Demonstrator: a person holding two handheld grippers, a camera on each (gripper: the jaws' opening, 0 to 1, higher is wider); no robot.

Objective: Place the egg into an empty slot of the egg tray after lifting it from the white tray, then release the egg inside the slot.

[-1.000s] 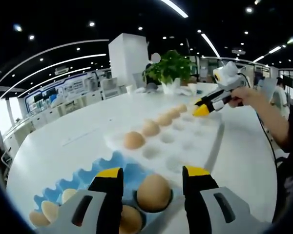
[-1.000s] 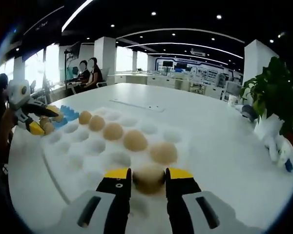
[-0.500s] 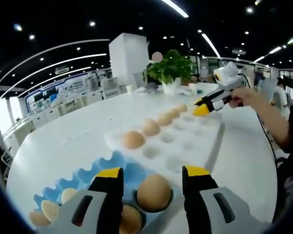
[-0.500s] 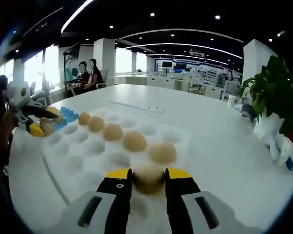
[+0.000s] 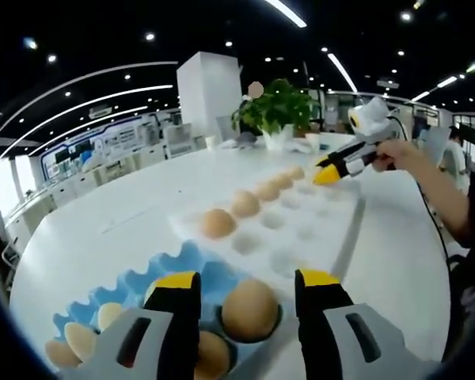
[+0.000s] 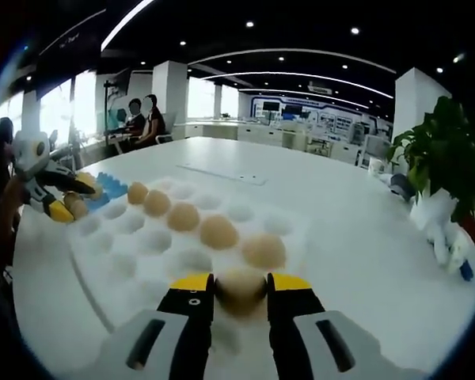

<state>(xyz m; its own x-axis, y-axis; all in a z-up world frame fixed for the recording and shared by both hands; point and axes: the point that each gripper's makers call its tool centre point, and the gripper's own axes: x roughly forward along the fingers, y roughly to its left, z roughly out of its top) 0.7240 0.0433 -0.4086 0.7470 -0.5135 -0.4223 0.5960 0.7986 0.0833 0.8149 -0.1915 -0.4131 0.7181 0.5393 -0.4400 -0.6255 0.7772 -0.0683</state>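
Right gripper view: the right hand-held gripper [image 6: 240, 289] has its jaws closed narrow on an egg [image 6: 241, 289] over the white tray [image 6: 127, 265] on the worktop [image 6: 348, 237]. Left gripper view: the left hand-held gripper [image 5: 245, 291] stands wide above the blue egg tray [image 5: 142, 289], around a seated egg [image 5: 249, 310].

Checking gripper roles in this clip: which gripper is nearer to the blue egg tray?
Left. The left gripper hangs right over the blue egg tray, jaws open astride an egg seated in it. The right gripper is at the white tray's opposite end, shut on another egg.
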